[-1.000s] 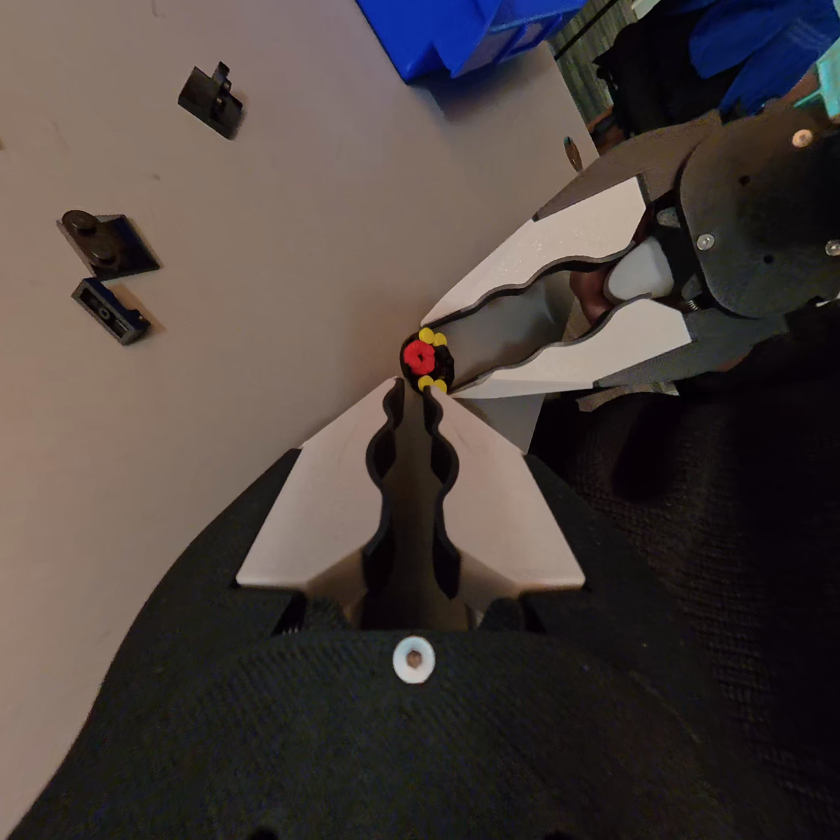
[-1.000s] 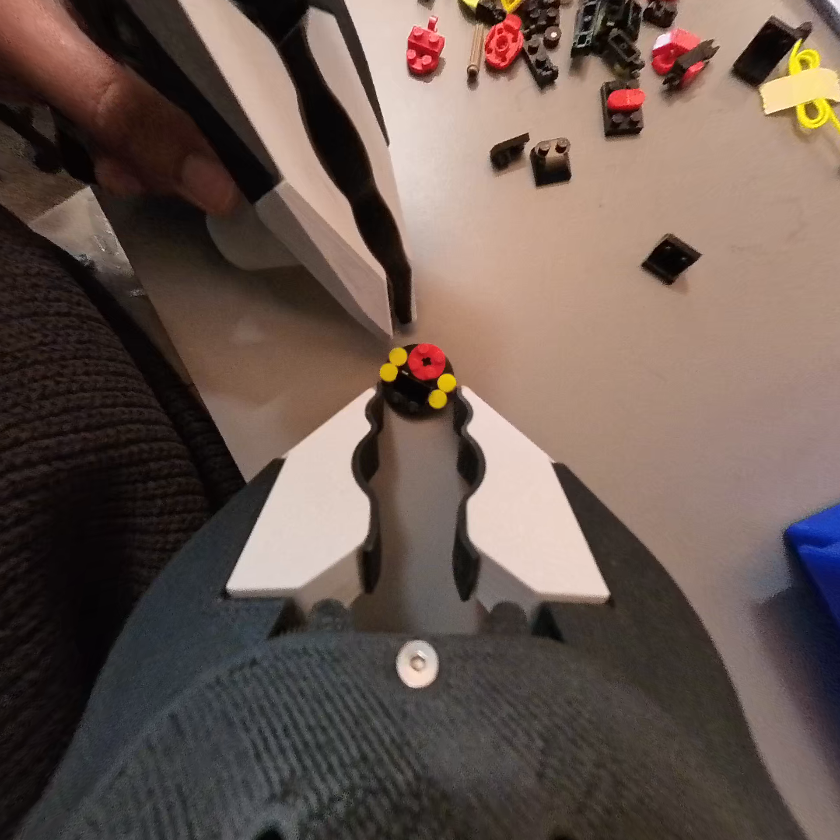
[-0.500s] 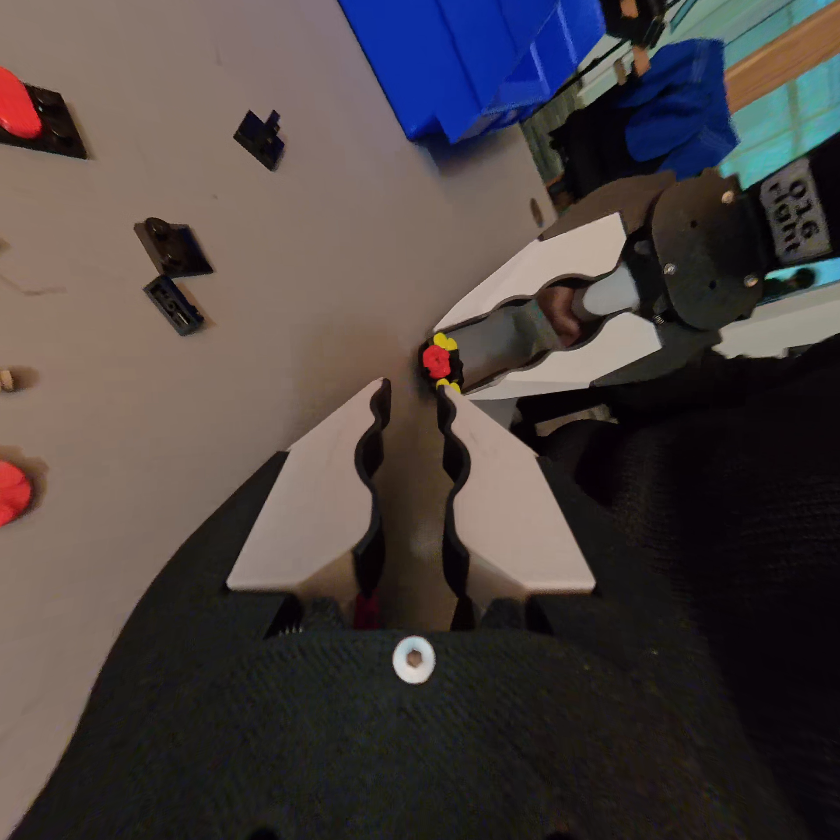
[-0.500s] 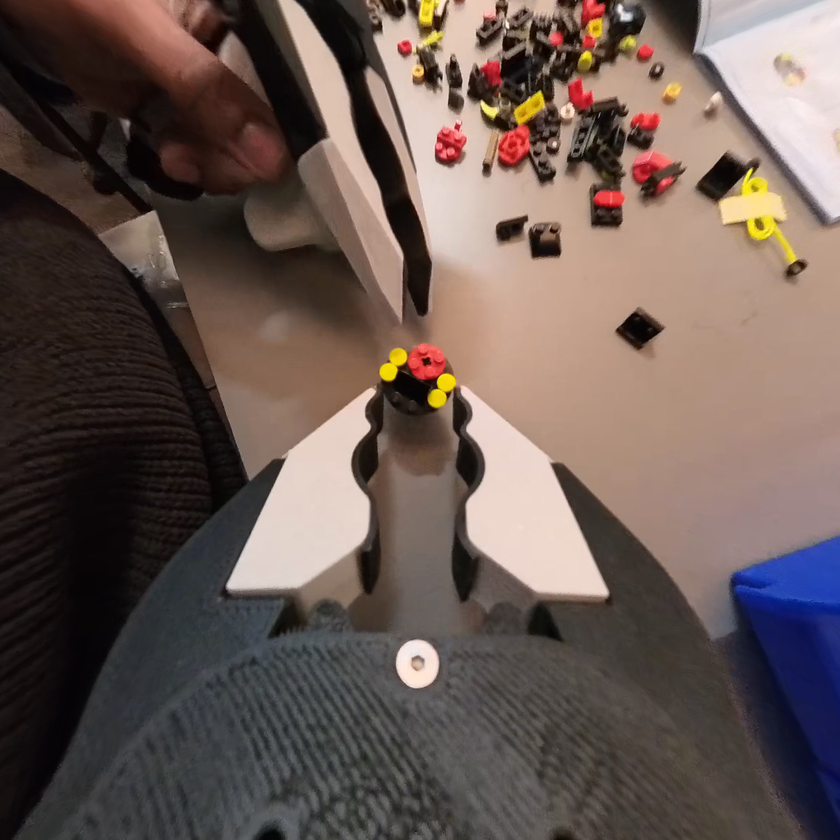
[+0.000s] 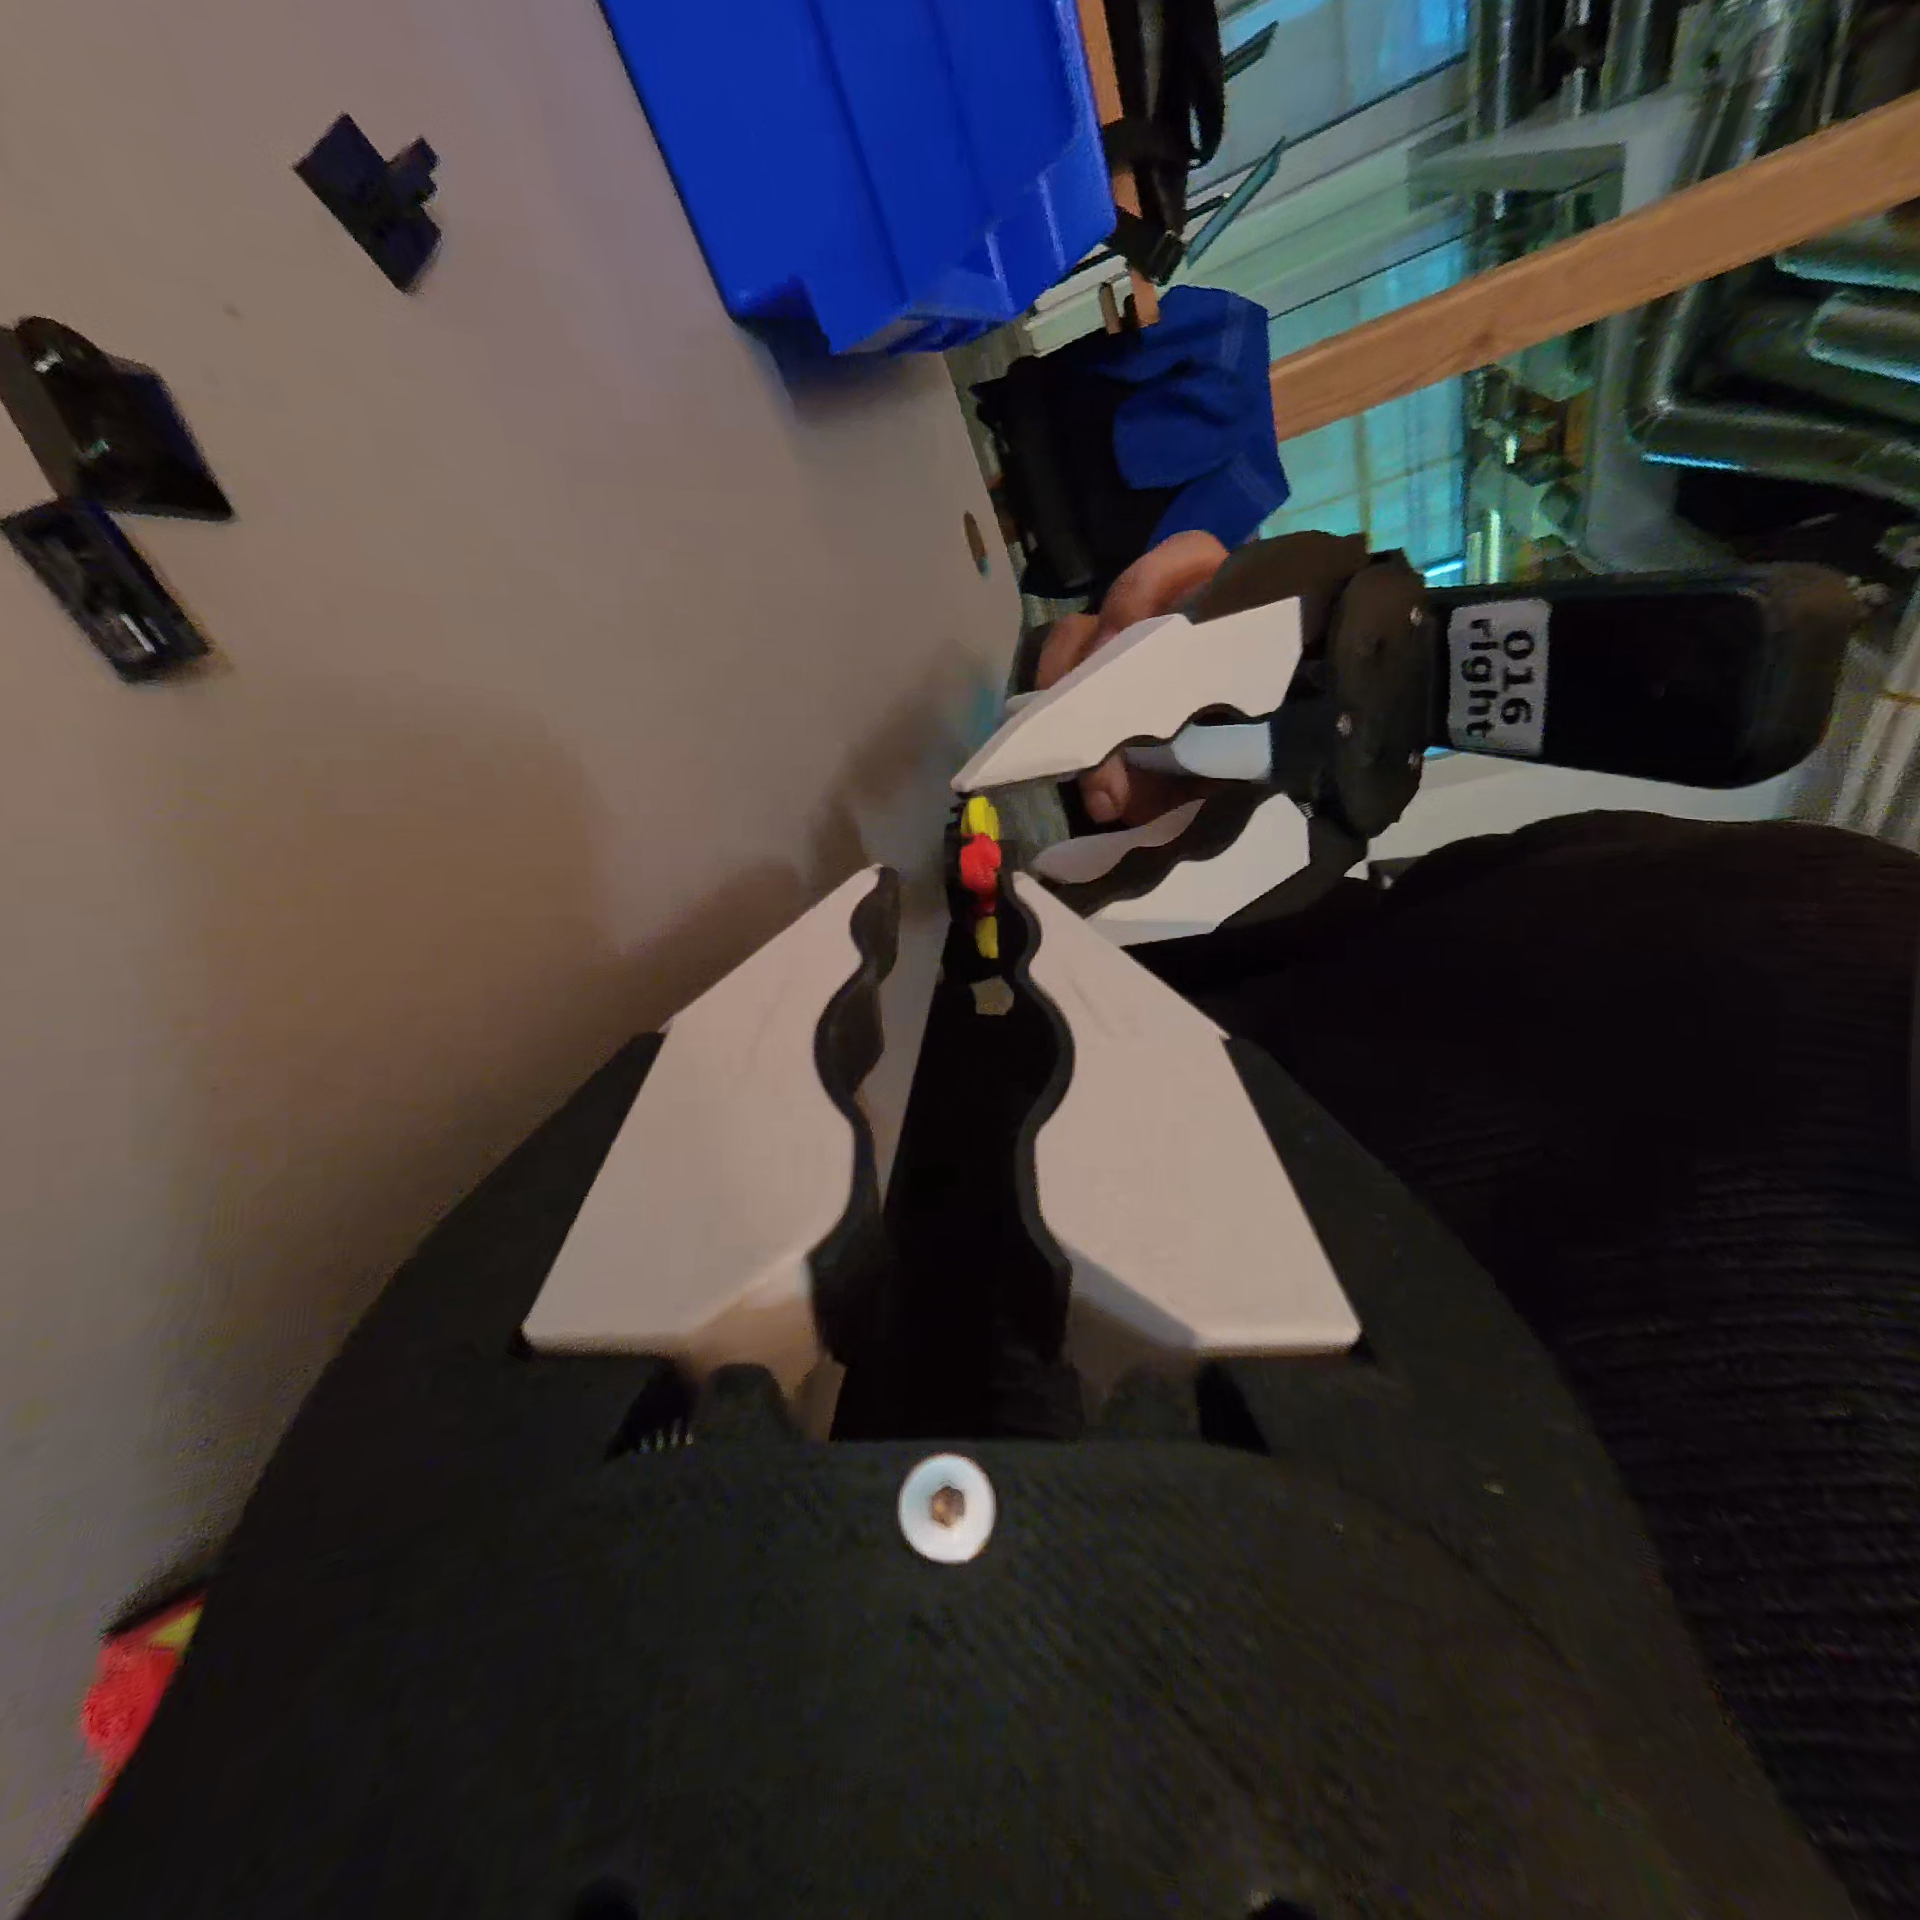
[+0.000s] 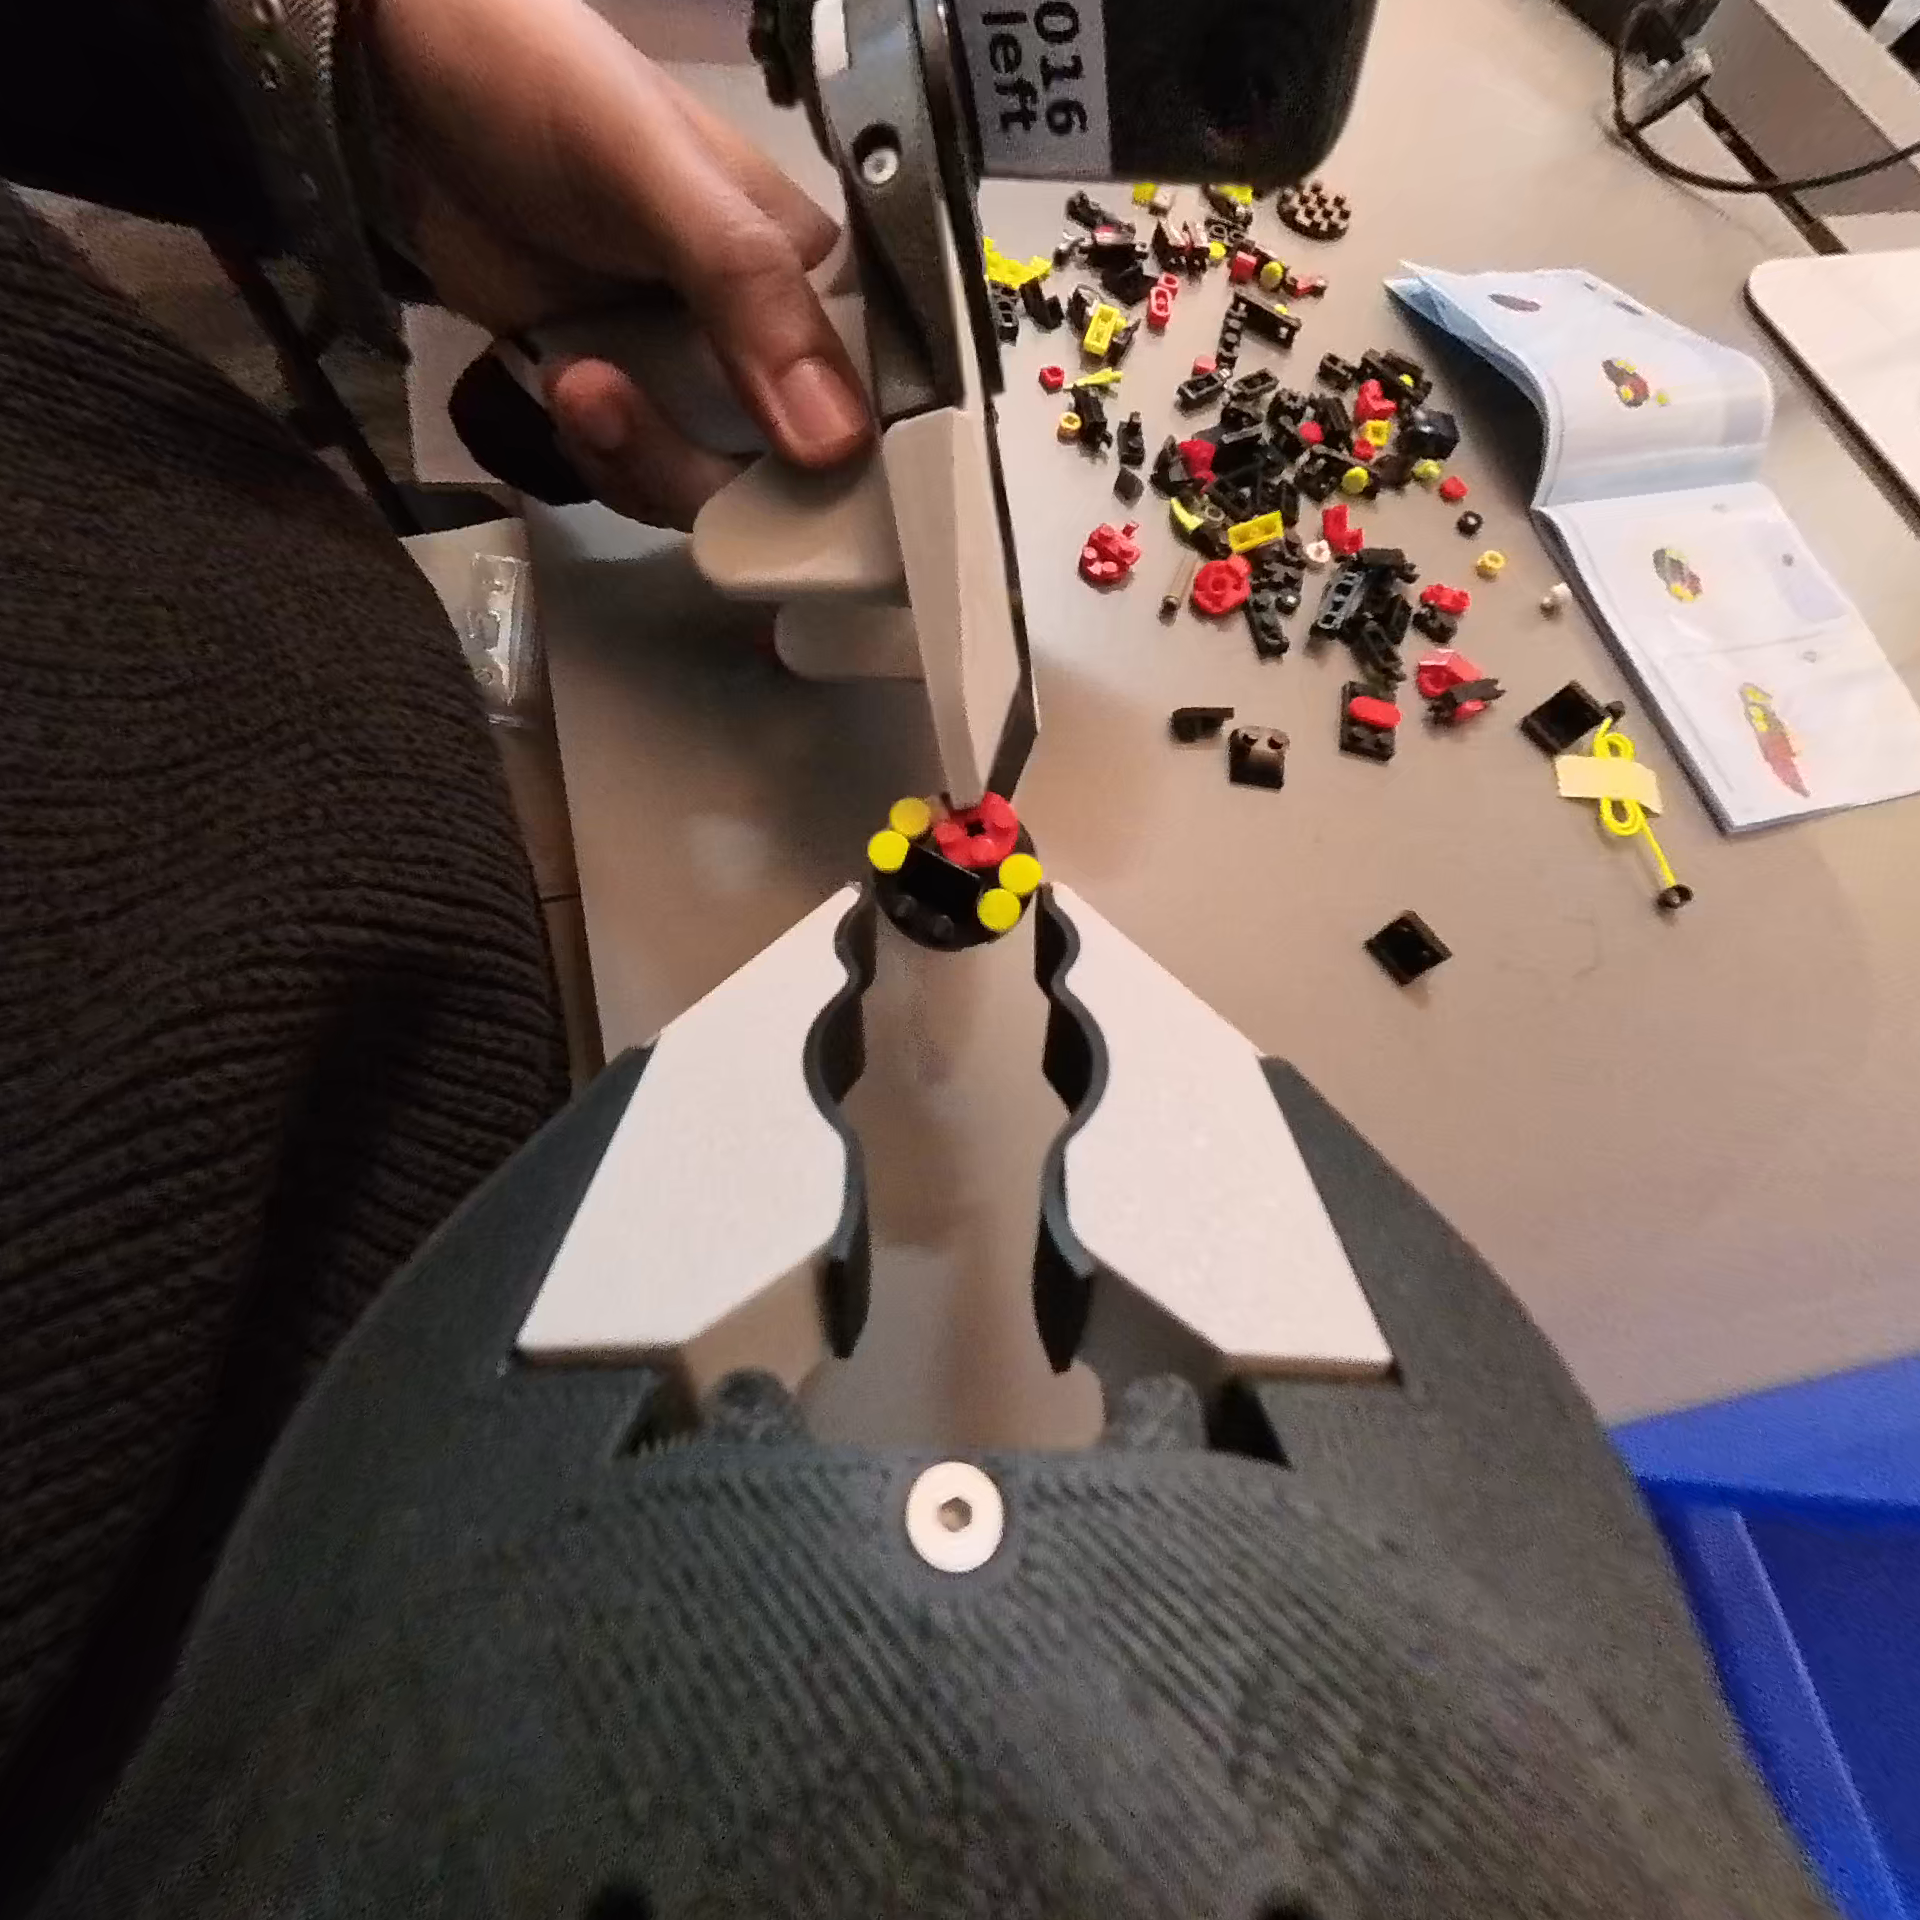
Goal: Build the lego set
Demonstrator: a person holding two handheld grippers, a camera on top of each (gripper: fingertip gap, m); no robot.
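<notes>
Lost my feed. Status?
Right gripper shut on round black lego disc with red and yellow studs. Left gripper open, tips at red stud. Nothing blocking.

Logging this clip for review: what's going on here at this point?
A person is building a lego set with a two-finger tool in each hand. The right tool is shut on a small round black assembly with a red piece and yellow studs on top. The left tool has its tips at the red piece; whether they grip it is unclear. Loose bricks and an open instruction booklet lie on the table.
</notes>
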